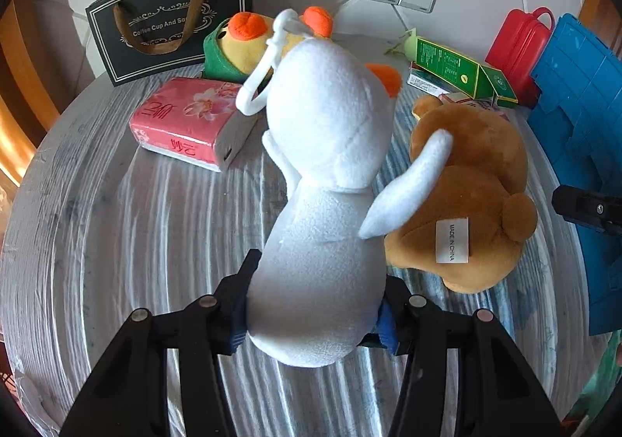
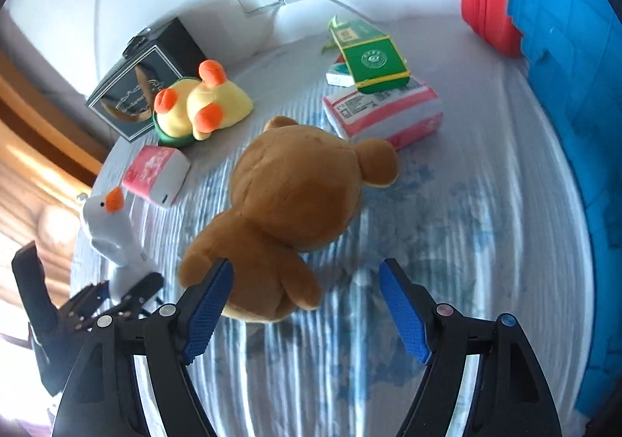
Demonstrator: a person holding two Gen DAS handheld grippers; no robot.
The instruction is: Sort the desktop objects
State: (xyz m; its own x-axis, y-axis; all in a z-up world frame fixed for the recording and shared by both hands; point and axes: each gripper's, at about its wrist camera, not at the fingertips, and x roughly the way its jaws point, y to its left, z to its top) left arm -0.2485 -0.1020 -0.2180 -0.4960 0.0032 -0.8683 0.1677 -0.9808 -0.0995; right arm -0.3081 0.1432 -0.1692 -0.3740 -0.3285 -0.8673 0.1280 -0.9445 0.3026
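White goose plush [image 1: 322,180] fills the middle of the left wrist view: a soft, fleecy toy with a rounded body, a long neck, a small orange beak, a stubby wing sticking out to the right and a white plastic clip [image 1: 264,63] at its head end. The left tongs [image 1: 315,305] are clamped on the goose's body, both blue-padded fingers pressed into the fleece, and the toy is held up off the striped grey surface [image 1: 136,242].

Just right of the goose lies a brown bear plush [image 1: 474,188], face down on the surface, with round ears, short limbs and a white sewn-in label reading "MADE IN CHINA". In the right wrist view the right tongs [image 2: 307,301] stand wide apart with nothing gripped; the left blue pad [image 2: 206,316] sits just beside the bear's near end, the right one over bare surface.

Farther back, a yellow duck plush [image 1: 241,44] with orange feet and green clothing lies by a black paper gift bag [image 1: 171,17] leaning at the wall. A pink tissue pack [image 1: 186,122] lies left of the goose. A green carton [image 1: 462,71] rests at the far right on top of other packs, near a red case [image 1: 517,48] and a blue crate [image 1: 579,149] along the right edge.
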